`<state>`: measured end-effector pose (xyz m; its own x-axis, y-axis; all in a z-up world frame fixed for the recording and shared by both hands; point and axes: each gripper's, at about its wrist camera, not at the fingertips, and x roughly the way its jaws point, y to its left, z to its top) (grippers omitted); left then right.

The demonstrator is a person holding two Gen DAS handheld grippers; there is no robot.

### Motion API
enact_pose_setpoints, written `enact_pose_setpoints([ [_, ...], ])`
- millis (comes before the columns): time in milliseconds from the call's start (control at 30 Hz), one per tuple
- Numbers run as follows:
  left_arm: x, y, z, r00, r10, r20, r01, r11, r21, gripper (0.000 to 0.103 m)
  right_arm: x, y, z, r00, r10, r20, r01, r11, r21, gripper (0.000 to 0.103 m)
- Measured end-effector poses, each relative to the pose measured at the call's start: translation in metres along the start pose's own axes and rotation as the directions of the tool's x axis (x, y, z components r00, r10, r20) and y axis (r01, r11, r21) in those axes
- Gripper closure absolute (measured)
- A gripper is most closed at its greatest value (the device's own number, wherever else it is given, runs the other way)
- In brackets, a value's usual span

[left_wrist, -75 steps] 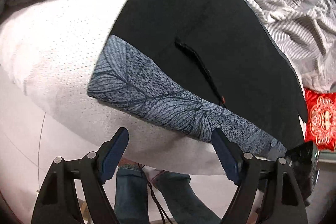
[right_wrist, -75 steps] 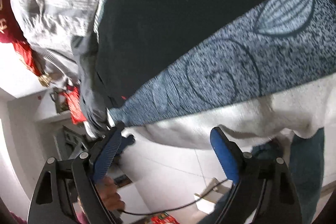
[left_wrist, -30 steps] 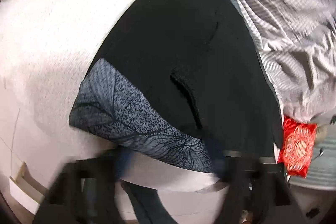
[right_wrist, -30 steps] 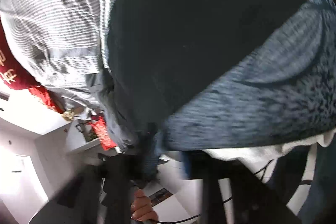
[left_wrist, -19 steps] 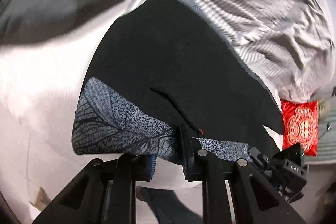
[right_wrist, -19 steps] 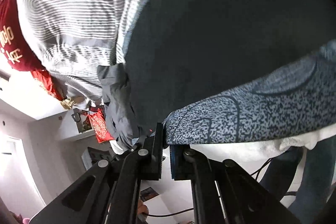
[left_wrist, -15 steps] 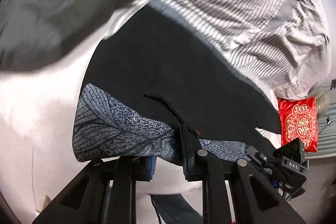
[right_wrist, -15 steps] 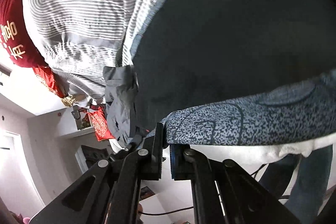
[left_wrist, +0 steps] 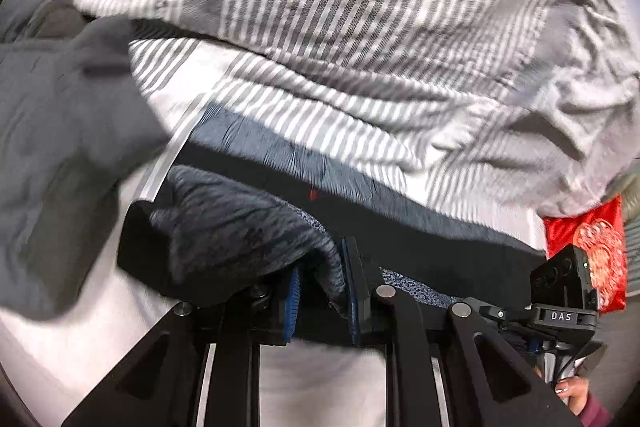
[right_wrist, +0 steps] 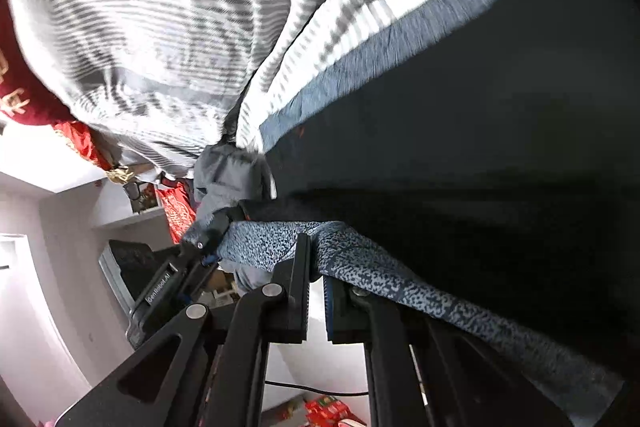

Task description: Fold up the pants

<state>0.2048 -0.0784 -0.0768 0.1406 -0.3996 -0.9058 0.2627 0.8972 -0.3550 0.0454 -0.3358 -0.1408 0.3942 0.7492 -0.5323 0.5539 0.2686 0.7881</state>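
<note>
The pants are black with a blue-grey leaf-patterned band along the edge, lying on a white bed. My left gripper is shut on the patterned band, which bunches up over its fingers. My right gripper is shut on the same patterned band further along the edge. The lifted band hangs over the black cloth, close to the far patterned edge. The right gripper's body also shows in the left wrist view.
A grey-and-white striped duvet lies bunched just beyond the pants. A grey garment lies at the left. A red embroidered cushion sits at the right. The white mattress shows below the left gripper.
Both grippers closed on the patterned band and carried it up and forward over the black cloth toward the far edge by the striped duvet.
</note>
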Motion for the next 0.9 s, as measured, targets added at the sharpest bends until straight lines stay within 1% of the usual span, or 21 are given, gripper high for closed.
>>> enact_pose_setpoints([
  [67, 0.018, -0.005, 0.012, 1.000, 0.024, -0.006, -0.024, 1.000, 0.007, 0.082, 0.007, -0.005, 0.028, 1.000, -0.008, -0.025, 0.009, 1.000, 0.019, 0.097],
  [200, 0.054, -0.006, 0.032, 0.996, 0.087, -0.011, -0.086, 0.996, 0.015, 0.082, 0.025, -0.010, 0.069, 0.996, -0.050, -0.067, 0.050, 0.999, 0.006, 0.097],
  [333, 0.083, -0.003, 0.043, 0.986, 0.164, -0.028, -0.163, 0.986, 0.012, 0.081, 0.048, -0.015, 0.105, 0.990, -0.096, -0.102, 0.093, 0.995, -0.027, 0.097],
  [400, 0.091, -0.003, 0.047, 0.982, 0.188, -0.027, -0.188, 0.982, 0.013, 0.079, 0.057, -0.016, 0.116, 0.986, -0.122, -0.115, 0.116, 0.992, -0.054, 0.096],
  [467, 0.094, -0.005, 0.050, 0.977, 0.210, -0.021, -0.210, 0.978, 0.016, 0.078, 0.063, -0.015, 0.122, 0.983, -0.137, -0.123, 0.128, 0.989, -0.078, 0.096],
  [567, 0.087, -0.009, 0.056, 0.971, 0.238, -0.007, -0.238, 0.971, 0.012, 0.078, 0.068, -0.012, 0.129, 0.976, -0.158, -0.149, 0.146, 0.985, -0.093, 0.096],
  [633, 0.073, -0.013, 0.060, 0.968, 0.251, 0.024, -0.251, 0.968, 0.021, 0.077, 0.065, -0.008, 0.130, 0.972, -0.167, -0.164, 0.152, 0.983, -0.100, 0.088],
  [667, 0.066, -0.014, 0.061, 0.966, 0.257, 0.034, -0.258, 0.966, 0.023, 0.069, 0.064, -0.004, 0.129, 0.973, -0.170, -0.156, 0.154, 0.982, -0.109, 0.069],
  [700, 0.059, -0.015, 0.060, 0.961, 0.270, 0.053, -0.272, 0.962, 0.025, 0.037, 0.058, 0.001, 0.129, 0.976, -0.170, -0.139, 0.153, 0.980, -0.124, 0.035],
  [733, 0.054, -0.016, 0.060, 0.955, 0.285, 0.079, -0.288, 0.957, 0.026, 0.019, 0.050, 0.008, 0.129, 0.982, -0.153, -0.109, 0.137, 0.981, -0.139, 0.020],
  [767, 0.046, -0.017, 0.057, 0.945, 0.304, 0.118, -0.310, 0.950, 0.034, 0.019, 0.041, 0.012, 0.128, 0.987, -0.139, -0.080, 0.126, 0.982, -0.143, 0.011],
  [833, 0.046, -0.019, 0.052, 0.945, 0.315, 0.093, -0.321, 0.945, 0.067, 0.019, 0.025, 0.018, 0.125, 0.991, -0.121, -0.053, 0.113, 0.983, -0.146, 0.011],
  [900, 0.053, -0.018, 0.043, 0.938, 0.341, 0.067, -0.346, 0.934, 0.087, 0.019, 0.010, 0.023, 0.115, 0.994, -0.100, -0.047, 0.092, 0.984, -0.154, 0.011],
])
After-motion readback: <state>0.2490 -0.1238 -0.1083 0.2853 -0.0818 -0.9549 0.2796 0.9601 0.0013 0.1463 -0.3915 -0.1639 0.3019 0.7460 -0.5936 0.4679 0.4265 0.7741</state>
